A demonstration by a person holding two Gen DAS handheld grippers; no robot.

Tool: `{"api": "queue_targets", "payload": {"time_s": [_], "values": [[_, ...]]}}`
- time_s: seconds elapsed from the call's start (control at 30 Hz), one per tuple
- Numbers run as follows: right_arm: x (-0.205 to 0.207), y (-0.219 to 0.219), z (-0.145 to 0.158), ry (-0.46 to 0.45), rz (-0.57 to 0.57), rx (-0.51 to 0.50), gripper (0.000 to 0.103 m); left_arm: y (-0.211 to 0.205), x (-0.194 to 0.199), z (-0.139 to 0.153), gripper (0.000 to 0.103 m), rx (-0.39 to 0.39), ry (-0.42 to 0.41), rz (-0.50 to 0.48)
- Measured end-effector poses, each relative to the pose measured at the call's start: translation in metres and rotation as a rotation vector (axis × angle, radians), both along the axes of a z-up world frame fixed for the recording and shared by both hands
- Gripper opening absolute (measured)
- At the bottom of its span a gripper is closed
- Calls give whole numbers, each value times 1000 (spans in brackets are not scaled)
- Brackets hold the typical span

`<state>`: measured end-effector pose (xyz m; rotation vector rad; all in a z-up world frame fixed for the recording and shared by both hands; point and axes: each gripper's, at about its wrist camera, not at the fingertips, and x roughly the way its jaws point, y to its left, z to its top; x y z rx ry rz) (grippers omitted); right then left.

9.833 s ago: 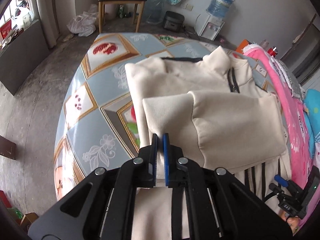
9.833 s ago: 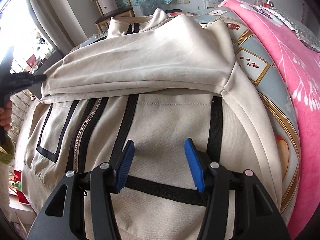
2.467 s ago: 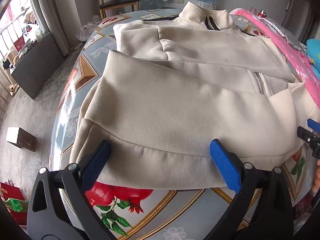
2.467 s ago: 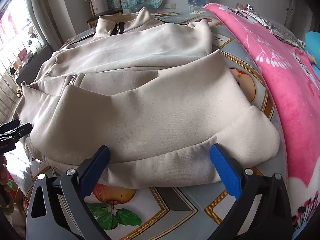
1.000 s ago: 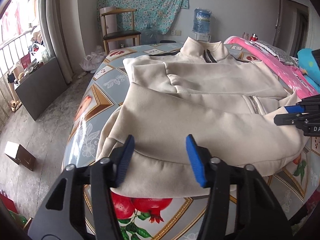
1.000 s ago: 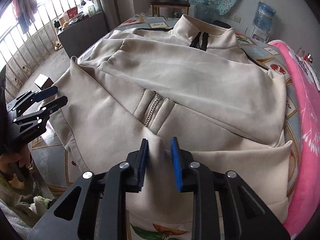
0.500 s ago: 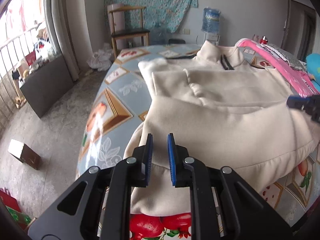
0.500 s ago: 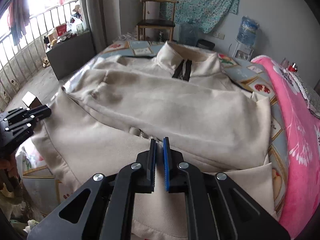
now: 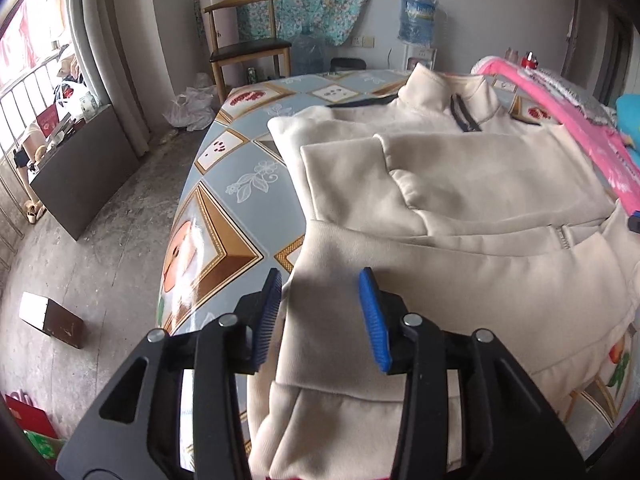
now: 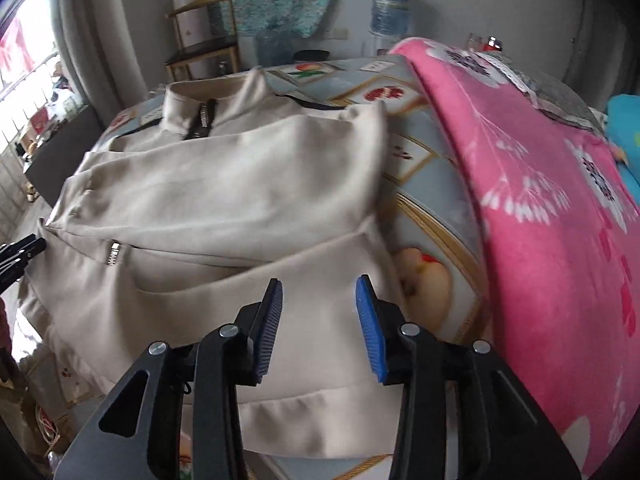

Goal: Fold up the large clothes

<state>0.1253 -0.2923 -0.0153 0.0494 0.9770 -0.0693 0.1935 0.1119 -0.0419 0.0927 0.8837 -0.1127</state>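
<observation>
The thick cream fleece zip jacket [image 9: 460,216] looks soft, floppy and bulky; grip its near ribbed hem. Both the left claw [image 9: 320,316] and the right claw [image 10: 320,320] have just been opening, part-spread above fabric, holding nothing.

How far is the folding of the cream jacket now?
Done: the jacket lies on the table, sleeves across the chest, hem folded up. In hand: nothing; the left tongs and right tongs have just been opening, clear of the cloth. Left: probably another fold toward the collar.

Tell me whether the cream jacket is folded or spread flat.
Partly folded. The jacket has a sleeve laid across its chest and its hem turned up.
</observation>
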Motion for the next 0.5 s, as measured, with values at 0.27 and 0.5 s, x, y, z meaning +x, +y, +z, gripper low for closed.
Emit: {"api": "queue_targets", "payload": {"time_s": [0.27, 0.5], "values": [[1, -10, -12, -23, -40, -27, 7, 3, -12, 22, 5, -13, -84, 11], [-36, -26, 20, -178, -136, 16, 5, 25, -41, 55, 5, -90, -170, 48]]}}
